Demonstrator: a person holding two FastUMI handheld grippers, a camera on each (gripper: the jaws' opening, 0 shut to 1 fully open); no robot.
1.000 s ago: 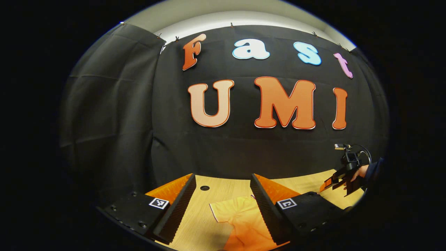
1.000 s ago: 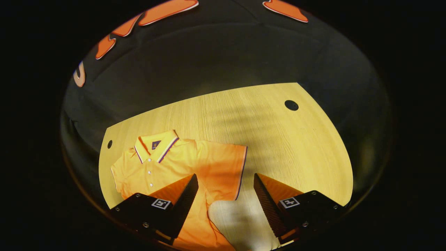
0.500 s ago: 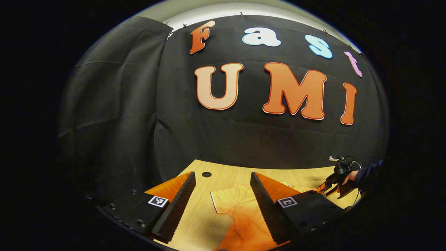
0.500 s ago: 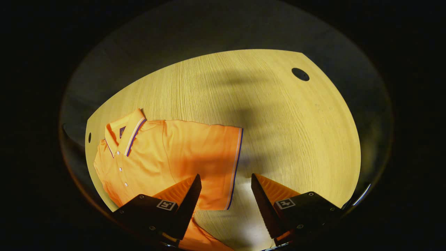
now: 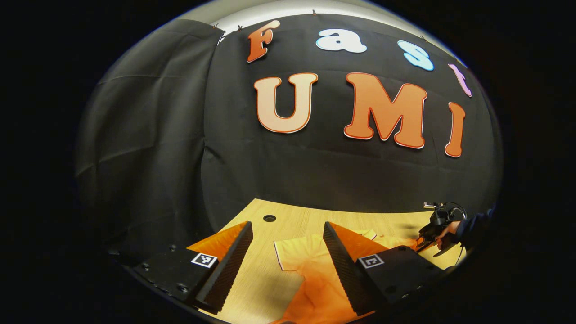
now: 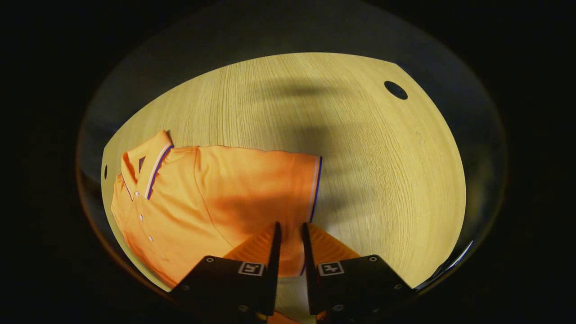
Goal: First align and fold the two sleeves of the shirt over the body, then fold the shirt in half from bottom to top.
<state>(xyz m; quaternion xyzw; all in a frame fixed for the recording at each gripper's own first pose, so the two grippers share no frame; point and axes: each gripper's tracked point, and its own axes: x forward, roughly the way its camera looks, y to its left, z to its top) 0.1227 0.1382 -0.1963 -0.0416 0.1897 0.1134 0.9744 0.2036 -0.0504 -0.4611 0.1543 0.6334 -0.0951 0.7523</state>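
Note:
An orange polo shirt [image 6: 202, 193] lies flat on the wooden table [image 6: 360, 135], its collar [image 6: 148, 162] to the left and a short sleeve with a striped hem [image 6: 315, 189] to the right. My right gripper [image 6: 290, 223] sits over that sleeve's lower hem. Its jaws are drawn in to a narrow slit with the cloth between them. In the left gripper view, my left gripper [image 5: 287, 223] hangs open above the shirt's other sleeve [image 5: 306, 265], not touching it. The right gripper [image 5: 427, 243] appears far right there, held by a hand [image 5: 446, 230].
Bare wood stretches beyond and to the right of the shirt. A round hole [image 6: 396, 90] sits near the table's far right corner, another hole [image 5: 269, 218] near the far left edge. The black cloth wall stands right behind the table.
My right gripper dropped onto the sleeve's hem and its jaws went from wide open to nearly together. The left gripper tilted down slightly and stayed open.

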